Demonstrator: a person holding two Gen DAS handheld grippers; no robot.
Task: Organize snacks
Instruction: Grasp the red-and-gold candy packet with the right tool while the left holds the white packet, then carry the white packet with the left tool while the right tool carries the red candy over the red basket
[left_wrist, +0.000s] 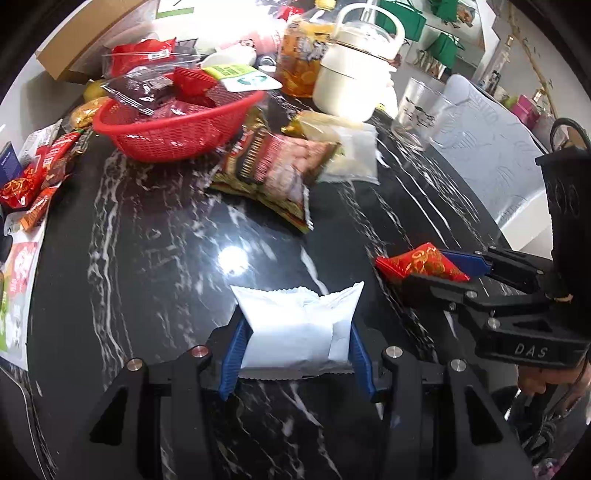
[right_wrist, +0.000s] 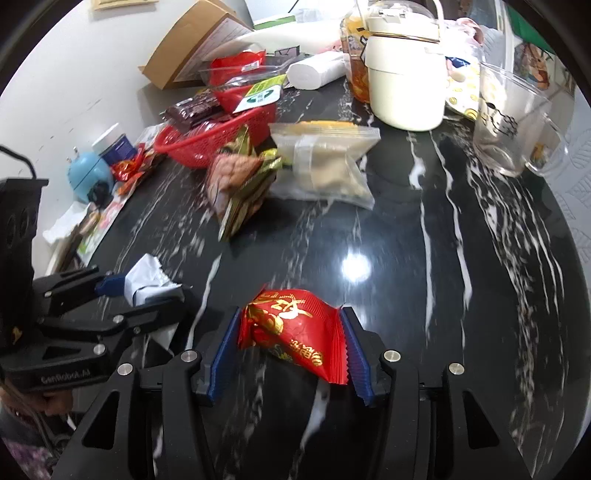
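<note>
My left gripper (left_wrist: 295, 332) is shut on a white snack packet (left_wrist: 295, 328) and holds it above the black marble table (left_wrist: 166, 240). My right gripper (right_wrist: 291, 332) is shut on a red snack packet with gold print (right_wrist: 295, 328); both also show in the left wrist view (left_wrist: 421, 266). The left gripper with its white packet (right_wrist: 146, 278) shows at the left of the right wrist view. A red basket (left_wrist: 173, 129) with several snack packets stands far left. A brown-red snack bag (left_wrist: 273, 173) and a clear zip bag (left_wrist: 351, 155) lie beside it.
A cream kettle (left_wrist: 354, 74), an orange drink bottle (left_wrist: 299, 62) and a glass mug (left_wrist: 421, 107) stand at the back. Loose red packets (left_wrist: 33, 177) lie at the left edge. A cardboard box (right_wrist: 195, 48) and a blue jar (right_wrist: 88, 173) sit far left.
</note>
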